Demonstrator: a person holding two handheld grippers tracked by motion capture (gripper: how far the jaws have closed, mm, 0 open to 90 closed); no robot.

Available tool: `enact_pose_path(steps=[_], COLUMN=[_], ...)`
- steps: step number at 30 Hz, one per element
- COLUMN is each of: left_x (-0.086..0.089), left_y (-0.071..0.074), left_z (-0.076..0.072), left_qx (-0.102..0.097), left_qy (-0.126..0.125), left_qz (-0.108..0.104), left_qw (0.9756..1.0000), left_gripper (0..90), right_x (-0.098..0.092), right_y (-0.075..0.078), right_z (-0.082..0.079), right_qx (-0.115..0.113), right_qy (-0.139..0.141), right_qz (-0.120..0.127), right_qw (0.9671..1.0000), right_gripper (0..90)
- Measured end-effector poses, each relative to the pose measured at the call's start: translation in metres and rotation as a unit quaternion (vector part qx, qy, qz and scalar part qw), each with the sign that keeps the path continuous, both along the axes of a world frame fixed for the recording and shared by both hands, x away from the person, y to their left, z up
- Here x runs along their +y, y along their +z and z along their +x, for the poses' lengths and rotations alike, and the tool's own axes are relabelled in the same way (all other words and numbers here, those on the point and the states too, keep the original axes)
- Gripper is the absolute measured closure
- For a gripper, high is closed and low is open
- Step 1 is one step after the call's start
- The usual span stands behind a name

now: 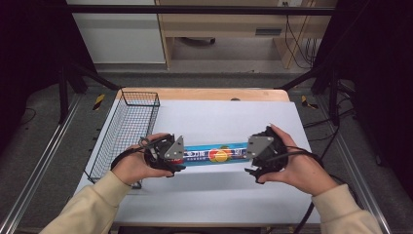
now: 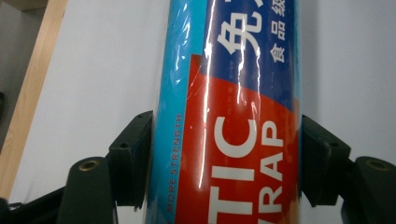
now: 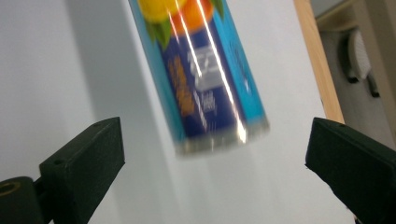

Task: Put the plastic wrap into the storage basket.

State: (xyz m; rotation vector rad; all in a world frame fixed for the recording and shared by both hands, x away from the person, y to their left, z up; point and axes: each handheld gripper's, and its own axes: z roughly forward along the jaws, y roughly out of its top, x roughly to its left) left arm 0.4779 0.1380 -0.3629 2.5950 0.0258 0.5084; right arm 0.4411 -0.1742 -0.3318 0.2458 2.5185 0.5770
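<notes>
while both hands hold claws: a long wrap roll (image 1: 219, 154) lies across the white worktop (image 1: 224, 122)
left claw (image 2: 224, 163): closed on the wrap roll, one jaw tight on each side
right claw (image 3: 212, 158): wide apart, the roll's end is between its jaws and touches neither
wire basket (image 1: 124, 131): on the left side of the worktop, near the left hand (image 1: 131, 165)

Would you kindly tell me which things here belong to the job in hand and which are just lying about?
In hand:
- plastic wrap roll
- left gripper, shut on the roll
- right gripper, open at its other end

Lying about:
- wire basket
- white mat
</notes>
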Motion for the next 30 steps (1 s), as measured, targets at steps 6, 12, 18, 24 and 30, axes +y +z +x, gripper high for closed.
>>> enact_pose_path(steps=[6, 12, 18, 24, 30], left_x=[0.0, 0.004, 0.011, 0.022, 0.036], left_y=[0.002, 0.007, 0.013, 0.02, 0.027], left_z=[0.0, 0.0, 0.001, -0.002, -0.005], left_qx=[0.001, -0.001, -0.004, -0.009, -0.019], left_qy=[0.006, 0.017, 0.03, 0.041, 0.056], left_qz=[-0.007, -0.019, -0.041, -0.058, -0.074], left_qw=[1.0, 0.9997, 0.9987, 0.9974, 0.9955], left_gripper=[31.0, 31.2, 31.3, 31.3, 31.4], right_x=[-0.028, -0.039, -0.02, -0.006, -0.008], right_y=[-0.013, -0.05, -0.07, -0.09, -0.109], right_z=[-0.009, -0.005, 0.002, 0.017, 0.023], right_qx=[-0.013, 0.007, -0.026, -0.048, -0.082], right_qy=[-0.051, -0.108, -0.179, -0.296, -0.374], right_qz=[0.025, 0.04, 0.013, 0.079, 0.146], right_qw=[0.9983, 0.9933, 0.9833, 0.9507, 0.9122], right_gripper=[6.1, 8.9, 11.6, 14.3, 14.1])
